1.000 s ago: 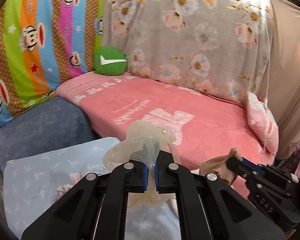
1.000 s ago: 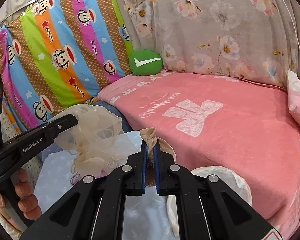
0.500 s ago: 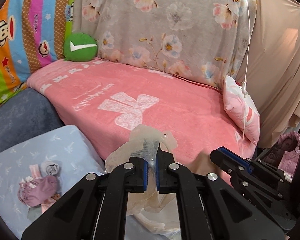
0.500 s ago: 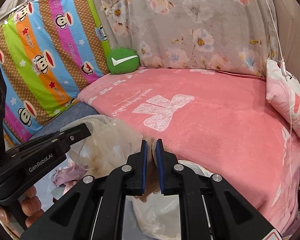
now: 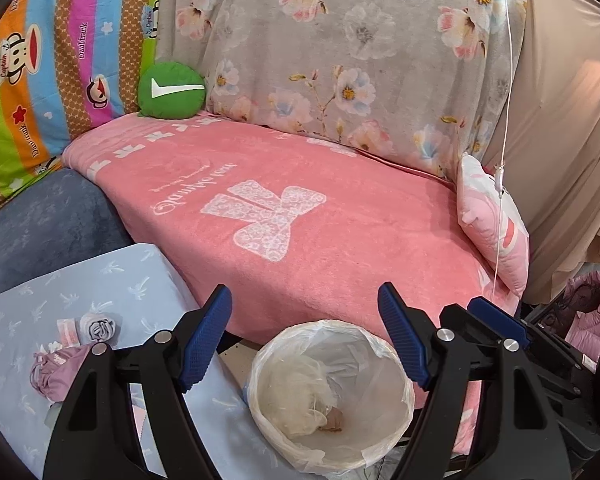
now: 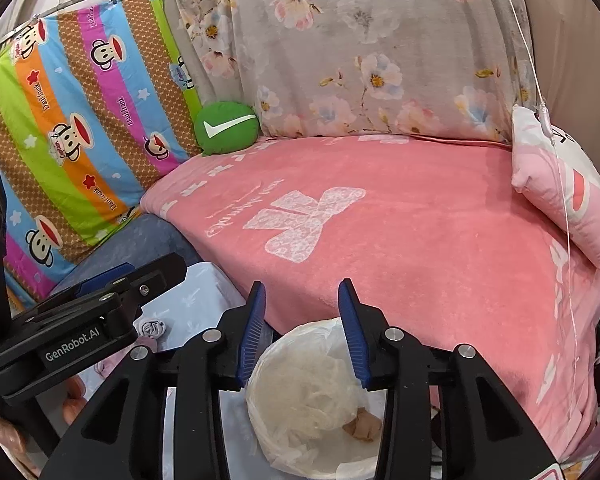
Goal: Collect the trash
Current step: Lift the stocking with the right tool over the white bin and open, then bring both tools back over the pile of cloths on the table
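A round bin lined with a clear plastic bag (image 5: pixel 396 364) stands below both grippers, against the pink bed's front edge. Inside lie a cream gauzy wad (image 5: pixel 296 392) and a small tan scrap (image 5: pixel 334 420). My left gripper (image 5: pixel 306 340) is open and empty above the bin. My right gripper (image 6: pixel 302 332) is open and empty above the same bin (image 6: pixel 260 408), where the gauzy wad (image 6: pixel 312 396) and tan scrap (image 6: pixel 364 428) show. The right gripper also shows at the right of the left wrist view (image 5: pixel 496 320).
A pale blue sheet (image 5: pixel 132 280) at lower left carries a purple cloth (image 5: pixel 56 368), a small rolled grey item (image 5: pixel 98 328) and a pink wrapper (image 5: pixel 68 330). The pink blanket (image 5: pixel 300 200), a green cushion (image 5: pixel 171 90) and a pink pillow (image 5: pixel 496 224) lie behind.
Both grippers have opened. The gauzy wad and the tan scrap left the grippers and now lie in the bin. Both views swung right and down over the bin.
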### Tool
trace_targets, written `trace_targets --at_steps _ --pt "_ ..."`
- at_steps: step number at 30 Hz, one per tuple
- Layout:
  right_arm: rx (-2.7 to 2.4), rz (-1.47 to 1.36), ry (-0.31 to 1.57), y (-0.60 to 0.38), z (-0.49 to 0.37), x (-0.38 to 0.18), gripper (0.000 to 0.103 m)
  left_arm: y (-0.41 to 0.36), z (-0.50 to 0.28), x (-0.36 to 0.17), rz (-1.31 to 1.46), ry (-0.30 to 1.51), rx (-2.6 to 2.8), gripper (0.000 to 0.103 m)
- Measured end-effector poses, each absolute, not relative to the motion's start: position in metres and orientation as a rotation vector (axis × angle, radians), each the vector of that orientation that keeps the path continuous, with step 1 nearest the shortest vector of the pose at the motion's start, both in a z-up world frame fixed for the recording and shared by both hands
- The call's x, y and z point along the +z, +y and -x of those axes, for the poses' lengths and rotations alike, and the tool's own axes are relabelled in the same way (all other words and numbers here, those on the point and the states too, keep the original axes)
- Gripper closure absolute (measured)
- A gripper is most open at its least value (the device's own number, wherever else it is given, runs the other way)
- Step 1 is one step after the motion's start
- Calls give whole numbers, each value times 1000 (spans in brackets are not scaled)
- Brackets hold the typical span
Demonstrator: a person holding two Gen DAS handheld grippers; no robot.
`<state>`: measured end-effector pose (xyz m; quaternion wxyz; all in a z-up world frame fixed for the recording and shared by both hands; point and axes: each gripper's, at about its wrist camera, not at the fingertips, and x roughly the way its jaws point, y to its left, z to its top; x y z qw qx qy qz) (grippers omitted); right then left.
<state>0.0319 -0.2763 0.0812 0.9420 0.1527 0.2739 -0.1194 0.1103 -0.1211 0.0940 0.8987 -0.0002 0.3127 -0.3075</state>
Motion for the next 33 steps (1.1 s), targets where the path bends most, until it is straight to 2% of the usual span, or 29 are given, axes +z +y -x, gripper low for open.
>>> trace_targets --at_steps 7,11,20,23,33 --pt "-212 -294 565 -254 -30 76 56 -103 -109 86 9 650 -586 31" --pt "-182 -292 574 -236 -31 71 53 -81 -109 79 40 654 -534 20" --pt "-114 -263 607 -191 -39 58 48 -32 -110 62 46 667 -428 18" --pt "-89 -255 625 -174 -44 52 48 -15 -112 56 69 681 -394 13" --pt "-25 -248 678 -127 -54 30 44 36 -111 31 90 716 -297 12"
